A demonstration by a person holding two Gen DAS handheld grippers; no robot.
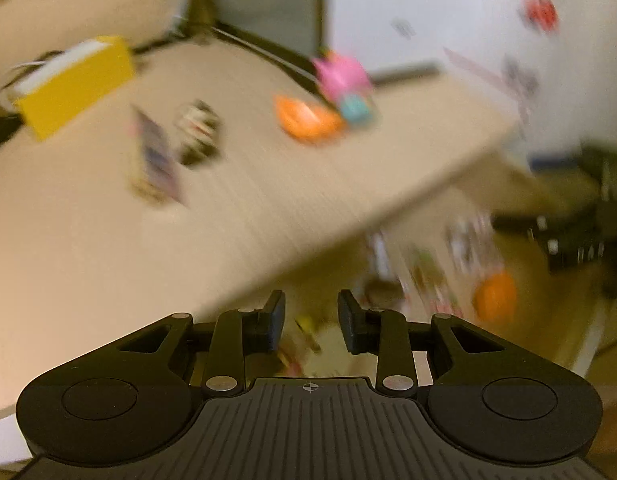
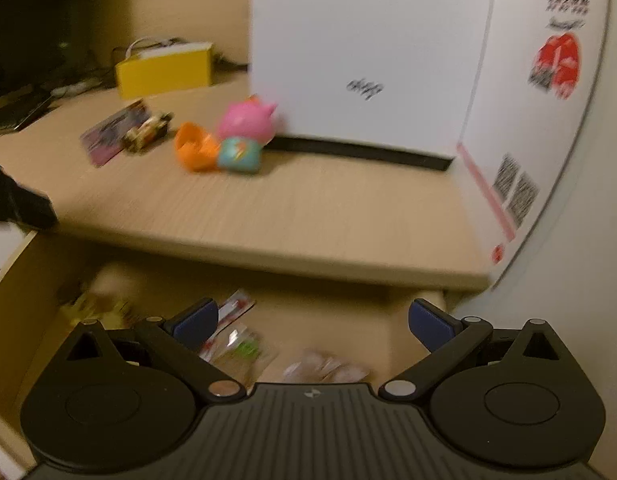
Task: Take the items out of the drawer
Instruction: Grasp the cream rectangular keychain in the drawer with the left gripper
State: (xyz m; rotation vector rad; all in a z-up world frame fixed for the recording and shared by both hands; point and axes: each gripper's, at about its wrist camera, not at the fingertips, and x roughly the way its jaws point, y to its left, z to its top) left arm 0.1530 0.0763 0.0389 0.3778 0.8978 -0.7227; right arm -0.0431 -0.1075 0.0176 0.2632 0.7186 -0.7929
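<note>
Pale wood-grain covers the table, and along it from left to right lie a yellow box at the far left corner, a flat printed card with a small dark toy touching it, an orange shell, a pink and teal plush figure, and a tall white carton filling the far right corner. Below the near edge the drawer stands pulled out, and what is left to take sits on its floor: at the left some yellowish clutter too blurred to name, then a red and white packet, a clear wrapper with green inside, and a pale crinkled wrapper nearest the right tool. That tool hangs spread wide and empty over the wrappers. The left tool is narrowed to a small gap with nothing visible between its pads (empty, as far as the smear allows), aimed down past the table's near edge at the drawer, where an orange round thing shows. Both views are streaked, so the main risk I judge is a hurried descent: pads could skid off the slick, thin wrappers or pinch only a corner, and either tool could knock the overhanging table edge.
</note>
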